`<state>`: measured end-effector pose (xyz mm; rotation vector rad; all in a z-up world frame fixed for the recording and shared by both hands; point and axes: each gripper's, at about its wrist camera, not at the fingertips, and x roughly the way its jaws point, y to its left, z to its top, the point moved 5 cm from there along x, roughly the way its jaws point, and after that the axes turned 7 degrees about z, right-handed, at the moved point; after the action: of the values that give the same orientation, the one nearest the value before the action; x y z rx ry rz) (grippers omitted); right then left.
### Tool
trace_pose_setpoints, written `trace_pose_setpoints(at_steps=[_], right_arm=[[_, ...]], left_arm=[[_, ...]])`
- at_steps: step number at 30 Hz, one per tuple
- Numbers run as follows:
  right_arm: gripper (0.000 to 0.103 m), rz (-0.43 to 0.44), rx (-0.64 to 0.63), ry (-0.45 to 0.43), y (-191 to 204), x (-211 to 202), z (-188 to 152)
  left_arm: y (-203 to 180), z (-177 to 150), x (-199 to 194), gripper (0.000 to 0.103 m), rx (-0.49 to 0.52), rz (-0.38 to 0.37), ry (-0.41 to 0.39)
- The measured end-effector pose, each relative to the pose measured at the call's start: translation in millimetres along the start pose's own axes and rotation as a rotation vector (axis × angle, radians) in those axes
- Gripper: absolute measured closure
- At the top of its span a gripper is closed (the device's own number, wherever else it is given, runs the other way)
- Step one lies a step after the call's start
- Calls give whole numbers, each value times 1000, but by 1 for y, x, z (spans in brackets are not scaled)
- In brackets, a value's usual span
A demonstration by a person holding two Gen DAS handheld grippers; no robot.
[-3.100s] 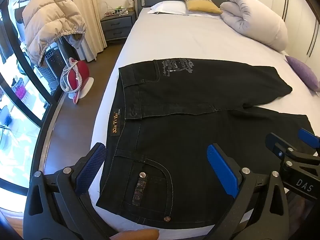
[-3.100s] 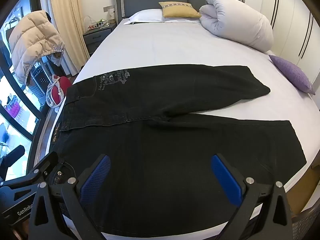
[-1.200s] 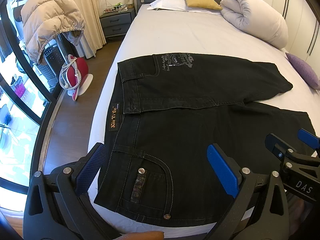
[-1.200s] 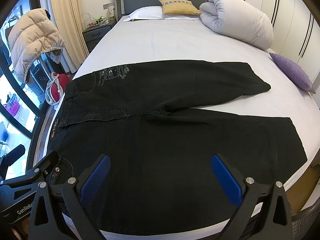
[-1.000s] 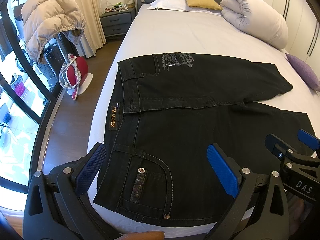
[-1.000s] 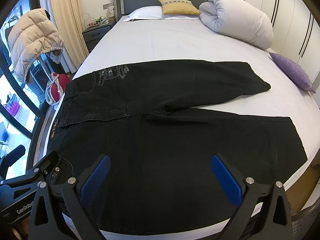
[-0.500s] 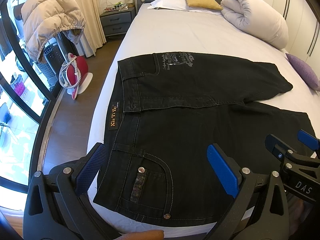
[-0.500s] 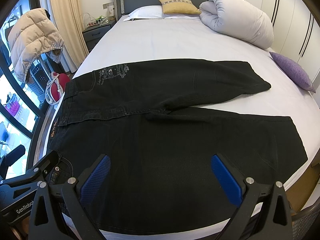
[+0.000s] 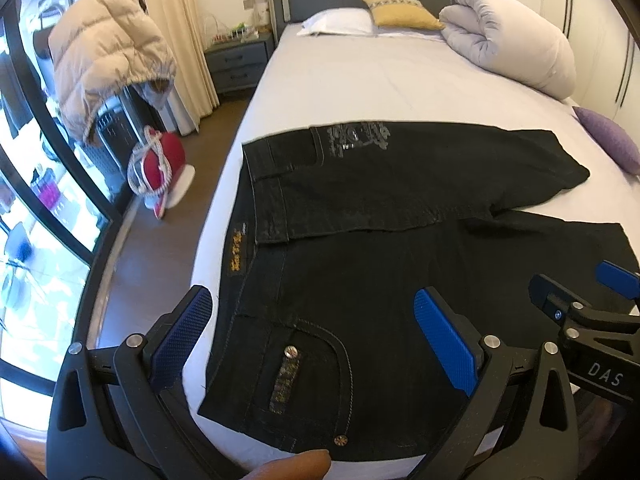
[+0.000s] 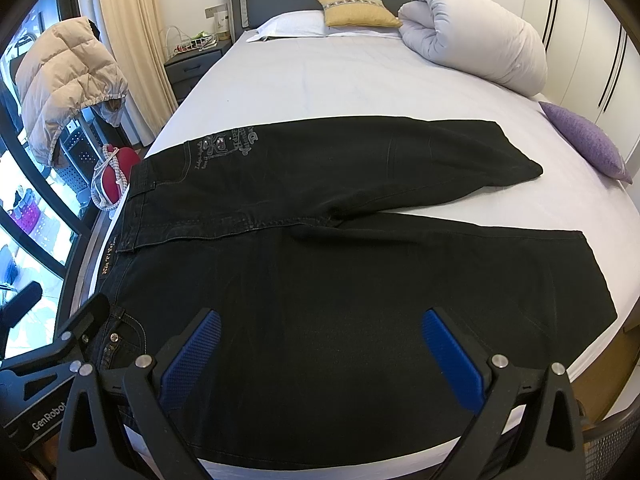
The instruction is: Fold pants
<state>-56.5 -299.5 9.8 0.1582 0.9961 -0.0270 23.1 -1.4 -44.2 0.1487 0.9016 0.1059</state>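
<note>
At near bed edge, L gripper [image 9: 312,320] hovers over waistband/back-pocket area of black pants [image 9: 400,240], jaws spread wide, nothing held, not touching fabric. R gripper [image 10: 320,340] hovers alongside over near leg/seat area, jaws likewise wide apart, empty. Both point fwd across bed [image 10: 340,80]. Pants lie flat on white sheet, waistband toward window side, two legs extending right, far leg angled away from near one. Beyond: rolled duvet [image 10: 476,28] and yellow pillow [image 10: 356,10] near headboard; purple cushion [image 10: 584,140] at right edge.
</note>
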Motion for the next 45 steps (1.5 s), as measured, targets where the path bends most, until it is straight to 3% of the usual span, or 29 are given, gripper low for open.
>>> trace_pose_setpoints(at_steps=[6, 10, 13, 18, 23, 28, 31, 35, 39, 45], right_arm=[[0, 10, 16, -31, -7, -2, 9], [0, 16, 29, -82, -17, -6, 23], [0, 46, 33, -123, -25, -10, 38], [0, 76, -4, -198, -37, -16, 71], [0, 110, -46, -229, -44, -11, 99], [0, 149, -120, -223, -47, 6, 121], [4, 186, -158, -198, -48, 21, 131], [9, 241, -240, -159, -45, 43, 141], [14, 291, -337, -114, -39, 63, 146], [22, 349, -411, -47, -34, 89, 148]], left_arm=[[0, 7, -11, 0, 23, -11, -71], [0, 10, -2, 0, 25, -96, -1], [3, 19, 3, 0, 31, -109, -14], [5, 40, 12, 0, 88, -47, -101], [20, 62, 46, 0, 39, 11, 23], [30, 119, 84, 0, 123, 30, -34], [25, 163, 120, 0, 218, -39, -40], [4, 200, 179, 2, 406, -260, 57], [-4, 216, 232, 15, 518, -356, 165], [-4, 222, 276, 20, 587, -461, 290]])
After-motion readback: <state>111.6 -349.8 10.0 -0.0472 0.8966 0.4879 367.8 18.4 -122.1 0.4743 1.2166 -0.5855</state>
